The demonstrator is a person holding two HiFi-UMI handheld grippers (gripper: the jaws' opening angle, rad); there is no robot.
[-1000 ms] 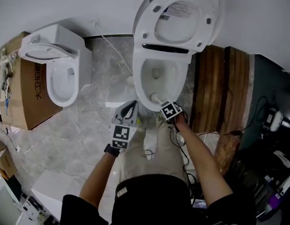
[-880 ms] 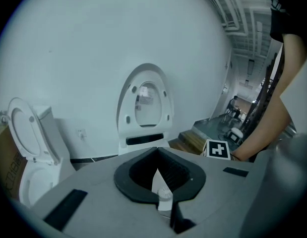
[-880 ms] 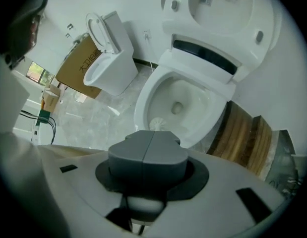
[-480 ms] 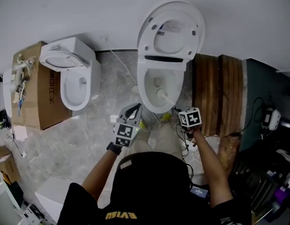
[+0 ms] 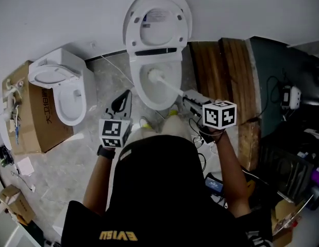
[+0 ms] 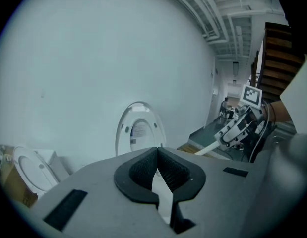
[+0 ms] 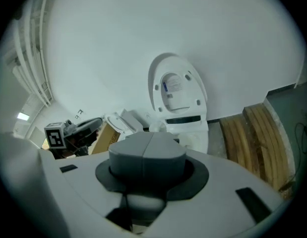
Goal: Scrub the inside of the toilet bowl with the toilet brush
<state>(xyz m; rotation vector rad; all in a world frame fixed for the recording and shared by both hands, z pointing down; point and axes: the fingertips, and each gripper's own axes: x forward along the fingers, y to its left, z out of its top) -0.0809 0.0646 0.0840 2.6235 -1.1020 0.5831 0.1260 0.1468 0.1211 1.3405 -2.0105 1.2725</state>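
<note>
Marble floor (image 5: pixel 51 171), toilet (image 5: pixel 158 106), spare toilet (image 5: pixel 86 81), cardboard box (image 5: pixel 26 118)

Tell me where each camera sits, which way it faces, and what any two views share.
Head view: on the person's head, looking steeply down at the toilet; shows both arms, left gripper and right gripper.
Left gripper view: rides the left gripper, looking along its shut jaws toward the raised lid; the right gripper shows at right.
Right gripper view: rides the right gripper, looking along jaws shut on the toilet brush toward the toilet; the left gripper shows at left.
Shared: all show the raised lid.
</note>
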